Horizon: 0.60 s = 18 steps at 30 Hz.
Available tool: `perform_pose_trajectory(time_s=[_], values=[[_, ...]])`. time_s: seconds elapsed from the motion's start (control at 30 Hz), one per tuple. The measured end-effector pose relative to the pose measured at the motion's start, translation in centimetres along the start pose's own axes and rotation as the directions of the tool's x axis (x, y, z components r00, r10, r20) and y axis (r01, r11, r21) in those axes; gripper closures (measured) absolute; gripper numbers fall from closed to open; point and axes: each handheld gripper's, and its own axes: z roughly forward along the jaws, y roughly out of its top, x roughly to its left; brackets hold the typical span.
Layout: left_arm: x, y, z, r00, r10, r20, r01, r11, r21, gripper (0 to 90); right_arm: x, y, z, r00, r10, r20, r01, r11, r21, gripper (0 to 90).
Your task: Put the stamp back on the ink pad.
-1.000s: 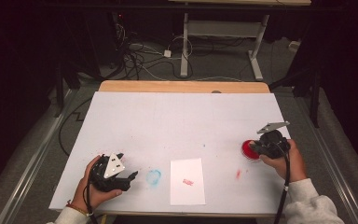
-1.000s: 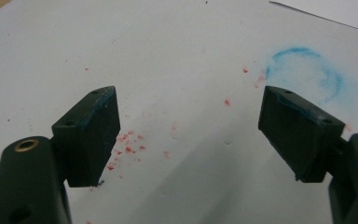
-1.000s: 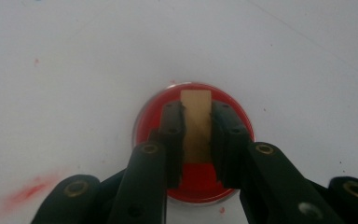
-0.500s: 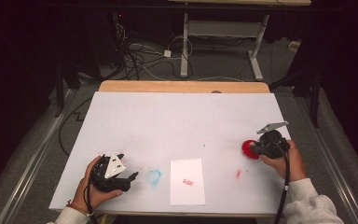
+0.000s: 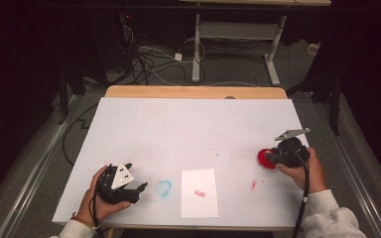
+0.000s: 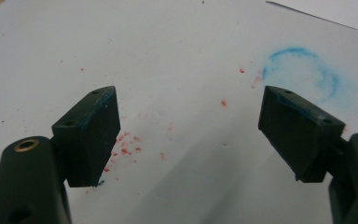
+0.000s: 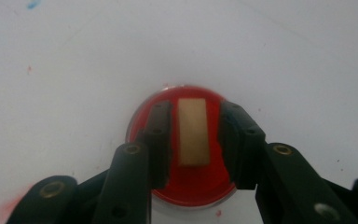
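Right now my right gripper point(image 7: 193, 140) has its jaws around the wooden stamp block point(image 7: 193, 132) on the red ink pad point(image 5: 266, 158) — not quite clamped. Paper point(image 5: 199, 192) already carries one red print; left gripper point(image 6: 186, 135) idles, jaws apart.

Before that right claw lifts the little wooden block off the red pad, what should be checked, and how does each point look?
1. Right claw astride the wooden block: ok.
2. Jaws touching the block's sides: cannot tell; narrow gaps seem to show.
3. Block standing on the red ink pad: ok.
4. White paper lying flat, free for stamping: ok.
5. Left claw open, away from the paper: ok.
6. Table clean: not ok; red specks and a blue ring.
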Motion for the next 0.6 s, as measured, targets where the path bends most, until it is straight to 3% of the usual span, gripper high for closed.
perform_pose_trajectory(time_s=[0.1,0.27,0.6], values=[[0.0,0.0,0.0,1.0,-0.002,-0.002,0.002,1.0,0.001,20.3,0.0,0.1,-0.7,0.9999,0.013,0.004,-0.013,0.998,-0.058,59.5],[0.0,0.0,0.0,1.0,-0.002,-0.001,0.002,1.0,0.002,20.3,0.5,0.5,-1.8,1.0,-0.002,-0.003,0.002,0.984,-0.176,55.3],[0.1,0.0,0.0,1.0,-0.001,-0.003,0.001,1.0,0.004,20.3,1.3,0.9,-2.8,0.9998,0.008,0.019,-0.002,0.965,-0.262,42.8]])
